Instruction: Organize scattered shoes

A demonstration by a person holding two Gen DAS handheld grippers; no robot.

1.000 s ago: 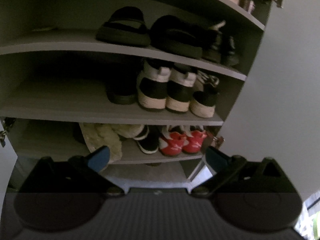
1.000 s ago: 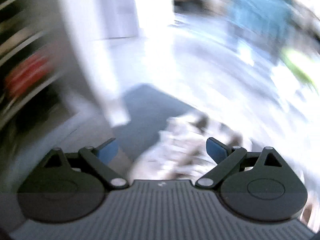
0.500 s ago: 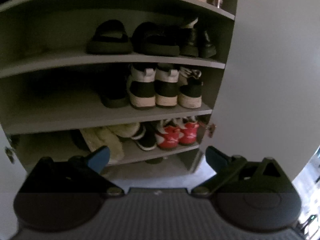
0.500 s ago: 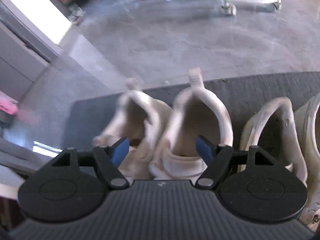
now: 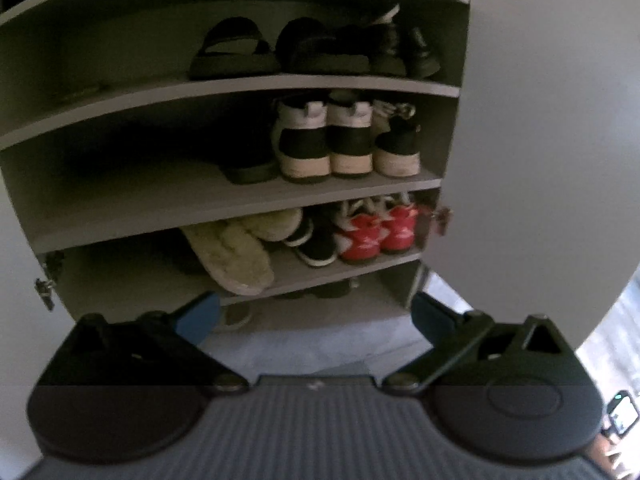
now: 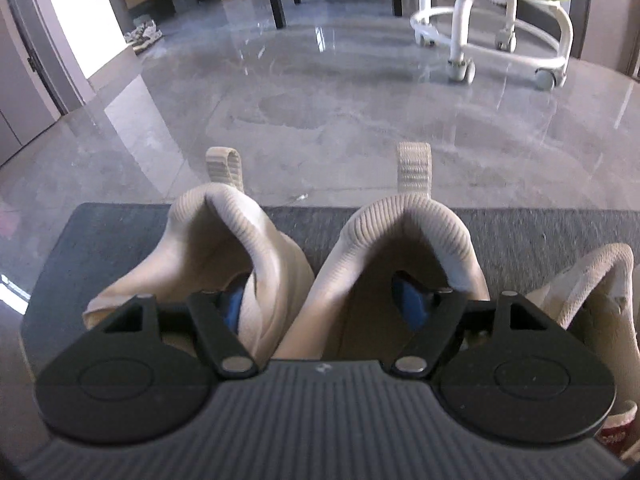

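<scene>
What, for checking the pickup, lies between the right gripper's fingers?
Right wrist view: the adjoining inner collars of both beige sneakers; the right gripper has just been closing its jaws.

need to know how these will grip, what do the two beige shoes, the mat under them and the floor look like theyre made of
Beige shoes: soft knit fabric, matte; ribbed collars and woven heel loops show it.
Mat: dark grey, low-pile textile by its fine matte weave, probably carpet-like.
Floor: hard polished tile or stone, glossy; it mirrors the stool legs and window light. Which of the two cannot be told.
</scene>
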